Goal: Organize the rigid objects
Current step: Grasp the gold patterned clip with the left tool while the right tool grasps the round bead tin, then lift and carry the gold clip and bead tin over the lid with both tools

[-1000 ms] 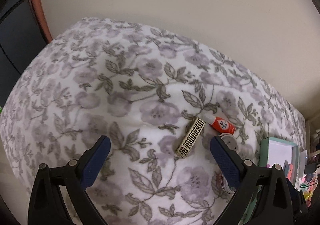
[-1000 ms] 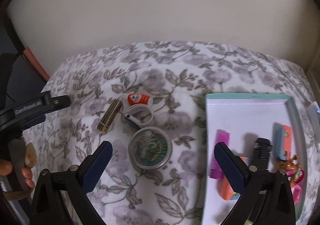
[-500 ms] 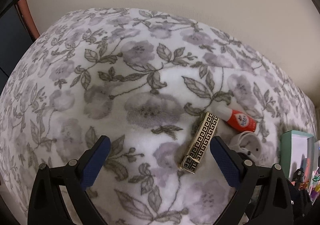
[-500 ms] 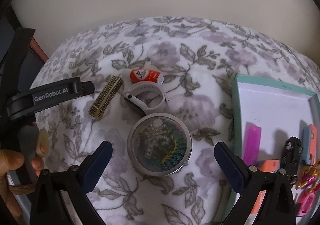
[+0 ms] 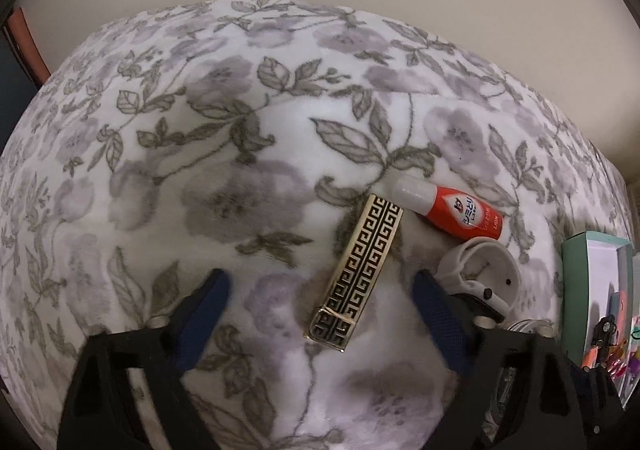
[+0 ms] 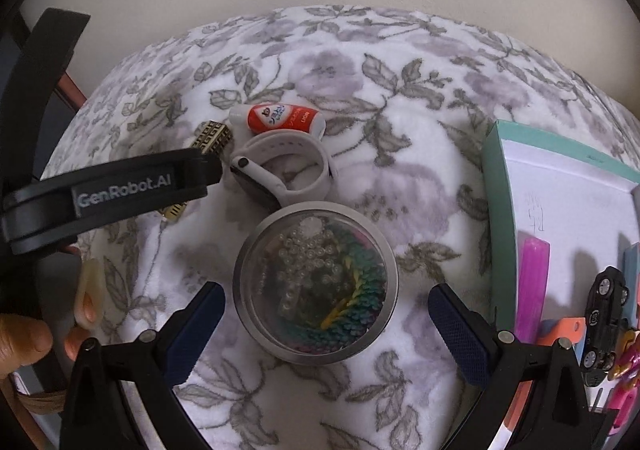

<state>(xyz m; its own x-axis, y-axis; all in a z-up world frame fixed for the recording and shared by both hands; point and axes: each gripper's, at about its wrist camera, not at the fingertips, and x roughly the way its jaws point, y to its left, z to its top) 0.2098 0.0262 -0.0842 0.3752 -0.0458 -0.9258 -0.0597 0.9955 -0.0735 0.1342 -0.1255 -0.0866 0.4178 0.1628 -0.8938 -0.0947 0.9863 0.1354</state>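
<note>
A gold box with a black key pattern (image 5: 356, 270) lies on the flowered blanket (image 5: 200, 170). It sits between the fingers of my left gripper (image 5: 320, 288), whose jaws are closing; the pads stand clear of it on both sides. Beside it are a red-and-white small bottle (image 5: 460, 214) and a white wristwatch (image 5: 480, 270). In the right wrist view a round tin with a clear lid (image 6: 316, 282) lies between the fingers of my open right gripper (image 6: 324, 300), untouched. The left gripper's black finger (image 6: 120, 190) hides most of the gold box (image 6: 212, 138).
A teal-rimmed white box (image 6: 560, 186) at the right holds a pink stick (image 6: 532, 282), a black toy car (image 6: 604, 318) and several small coloured items. A hand (image 6: 20, 342) grips the left tool. A pale wall runs behind the blanket.
Both grippers have come down closer to the blanket. The left jaws have narrowed around the gold box. The round tin now lies between the right fingers.
</note>
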